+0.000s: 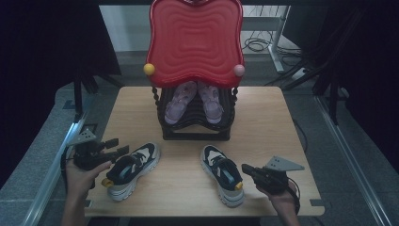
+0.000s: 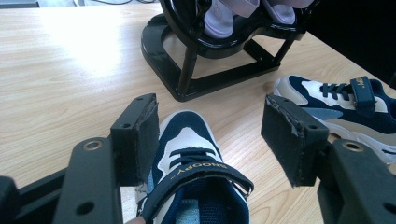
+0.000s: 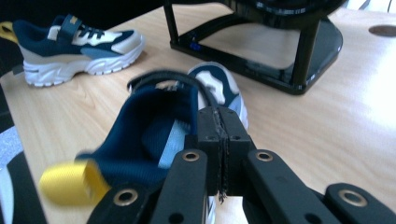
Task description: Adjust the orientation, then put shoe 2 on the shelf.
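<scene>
High view showed us the person's two forearms coming in from the bottom edge, each hand wrapped around a gripper held low over the near part of the worktop [image 1: 282,122]. The left gripper [image 1: 115,146] pointed toward the far right, its jaws standing wide apart just over the left shoe [image 1: 131,170]. In the left gripper view we saw that shoe [image 2: 194,172] directly below and between the pads, its strap lettered in gold, with neither pad touching it; its heel was cut off by the bottom edge.

The right gripper [image 1: 245,169] lay nearly level and pointed left, its tip at the heel end of the right shoe [image 1: 223,174]. In the right gripper view we saw the jaws pressed flat together with nothing between them, and the right shoe [image 3: 159,135] lay just ahead of and left of them, blurred, its yellow heel loop [image 3: 65,183] smeared. We could not tell whether the tip touched the collar.

Beyond both grippers stood the black rack [image 1: 195,127] under a red tray [image 1: 195,40], which hid most of the pair of lilac shoes [image 1: 194,101] inside; we saw their toes only. The person's elbows and body were cut off.
</scene>
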